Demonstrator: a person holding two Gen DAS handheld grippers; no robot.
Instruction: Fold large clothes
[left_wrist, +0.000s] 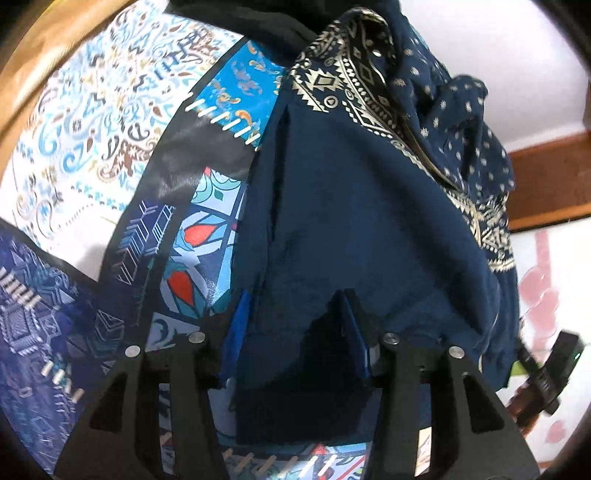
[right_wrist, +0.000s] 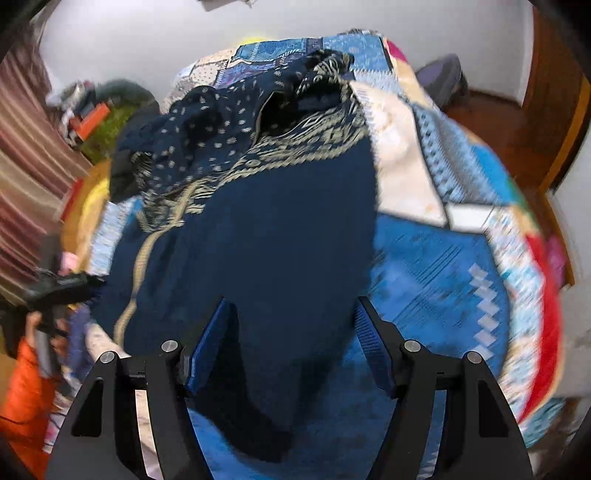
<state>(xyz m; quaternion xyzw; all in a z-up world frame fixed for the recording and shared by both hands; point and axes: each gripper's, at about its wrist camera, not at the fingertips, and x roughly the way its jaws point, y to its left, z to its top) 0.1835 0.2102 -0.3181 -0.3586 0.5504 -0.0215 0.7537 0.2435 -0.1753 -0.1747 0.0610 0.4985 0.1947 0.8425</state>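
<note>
Navy garment (right_wrist: 266, 236): soft, light, floppy cloth, lying rumpled on the bed quilt (right_wrist: 443, 266), running ahead of both claws. Left claw (left_wrist: 295, 332) and right claw (right_wrist: 291, 332) are standing spread, hem between their pads, ungripped; best pinching at hem corners.

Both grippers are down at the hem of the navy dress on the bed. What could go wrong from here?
1. The left gripper stands open with the navy dress draped between its pads, so the hem may slip out.
2. The right gripper is also open around a fold; closing could catch the quilt underneath.
3. The patterned top end lies bunched, so a fold now may trap wrinkles.
</note>
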